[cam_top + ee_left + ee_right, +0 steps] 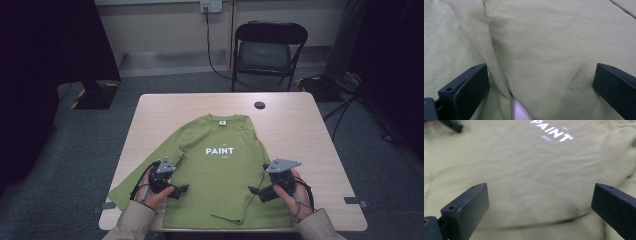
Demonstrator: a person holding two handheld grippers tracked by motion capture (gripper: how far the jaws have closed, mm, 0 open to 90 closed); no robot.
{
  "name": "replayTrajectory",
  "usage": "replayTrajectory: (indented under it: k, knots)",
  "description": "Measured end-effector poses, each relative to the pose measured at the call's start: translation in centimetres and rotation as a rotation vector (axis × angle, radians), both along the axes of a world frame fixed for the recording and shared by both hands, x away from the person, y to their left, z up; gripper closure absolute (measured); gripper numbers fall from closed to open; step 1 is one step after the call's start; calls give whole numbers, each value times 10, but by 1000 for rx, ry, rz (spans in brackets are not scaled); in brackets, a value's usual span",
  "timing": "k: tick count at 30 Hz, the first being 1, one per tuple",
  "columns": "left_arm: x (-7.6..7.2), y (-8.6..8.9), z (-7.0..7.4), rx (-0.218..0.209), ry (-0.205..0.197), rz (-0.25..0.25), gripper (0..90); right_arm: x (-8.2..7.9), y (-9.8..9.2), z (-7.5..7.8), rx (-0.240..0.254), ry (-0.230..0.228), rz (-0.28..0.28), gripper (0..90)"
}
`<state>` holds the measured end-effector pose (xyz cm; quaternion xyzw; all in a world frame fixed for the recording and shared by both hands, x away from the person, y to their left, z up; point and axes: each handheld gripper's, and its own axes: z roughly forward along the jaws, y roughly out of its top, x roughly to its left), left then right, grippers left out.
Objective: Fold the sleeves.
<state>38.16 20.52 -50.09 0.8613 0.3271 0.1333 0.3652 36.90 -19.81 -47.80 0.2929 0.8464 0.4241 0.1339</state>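
On the table [300, 130], a green long-sleeved shirt [220, 170] lies face up with its collar toward the far edge and its hem toward the person, the white word PAINT [219, 150] across the chest; that shirt is the landmark for everything else. Its left sleeve runs out flat toward the near-left corner of the table, while its right sleeve appears already folded in over the body, so the work in hand looks like the early part of a fold, with both tools being brought to the cloth for a fresh grasp. Just at the shirt's left armpit the left gripper [181, 189] hovers with its jaws spread wide and nothing between them; its own view shows the seam where sleeve meets body [499, 75] and a sliver of bare table. Over the shirt's lower right side the right gripper [254, 190] is likewise wide open and empty, looking across the chest print [552, 132]. The next move probably calls for lowering each tool until one jaw slips under a single layer, then closing without bunching the fabric. Beyond the collar sit a small dark round cap [259, 105] in the tabletop and, farther off, a black folding chair [270, 50]; neither stands in the way.
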Motion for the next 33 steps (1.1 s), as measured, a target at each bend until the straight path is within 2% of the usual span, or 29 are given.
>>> replayTrajectory:
  k: [5,9,12,24,33]
  knots:
    - [0,0,0,0,0,0,0,9,-2,-3,-3,11,-9,8]
    - [0,0,0,0,0,0,0,6,-7,-11,-21,29,-20,11]
    - [0,0,0,0,0,0,0,6,-14,-13,-15,35,-32,8]
    - [0,0,0,0,0,0,0,2,-26,-14,-11,36,-51,7]
    - [0,0,0,0,0,0,0,-2,-43,-15,-10,39,-80,8]
